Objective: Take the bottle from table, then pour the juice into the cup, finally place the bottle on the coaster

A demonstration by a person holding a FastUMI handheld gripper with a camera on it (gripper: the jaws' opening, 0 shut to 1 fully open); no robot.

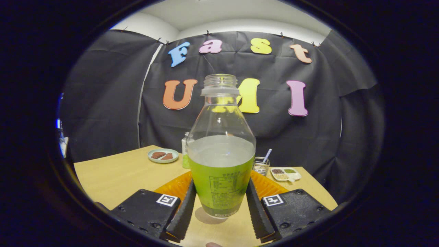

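Tongs (221, 206) pinched the uncapped juice bottle (221, 164) low on its label, lifted above the tabletop (116, 175), orange coaster (271, 187) just behind; keep it upright until over the cup (261, 166)

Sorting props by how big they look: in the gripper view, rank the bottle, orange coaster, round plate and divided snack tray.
1. Bottle, inflated by sitting between the fingers.
2. Orange coaster, partly hidden.
3. Round plate and divided snack tray: alike, unranked.

- Gripper view rides low over the table (113, 178), facing the booth wall along the fingers (183, 212)
- Bottle (221, 164) very near, between them
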